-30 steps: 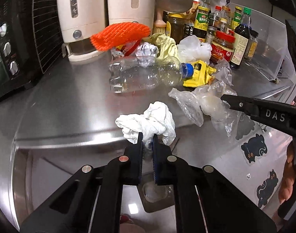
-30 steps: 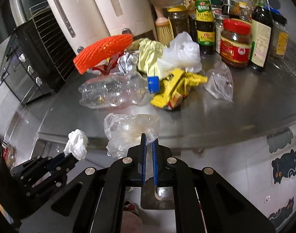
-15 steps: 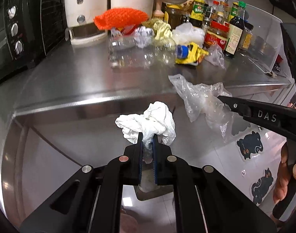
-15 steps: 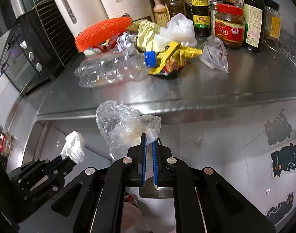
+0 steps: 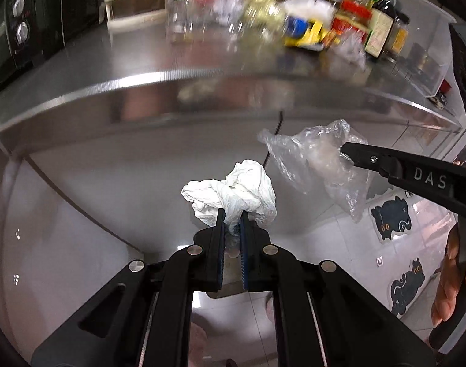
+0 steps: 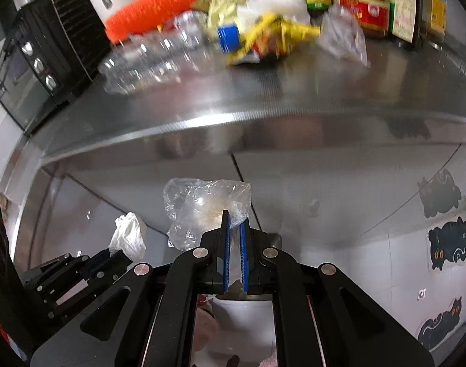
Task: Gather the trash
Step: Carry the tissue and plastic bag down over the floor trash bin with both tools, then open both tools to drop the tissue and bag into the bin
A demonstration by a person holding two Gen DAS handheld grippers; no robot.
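Two claws clamped: left claw [image 5: 232, 218] pinching white tissue wad [image 5: 233, 194], right claw [image 6: 234, 221] pinching clear plastic bag [image 6: 202, 208].

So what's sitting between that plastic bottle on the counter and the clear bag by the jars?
In the right wrist view, a crumpled yellow wrapper lies between the plastic bottle and the clear bag, right by the bottle's blue cap.

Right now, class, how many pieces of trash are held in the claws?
2. The white crumpled tissue is pinched in the left claw; the clear plastic bag is pinched in the right claw. Both hang below the counter edge.
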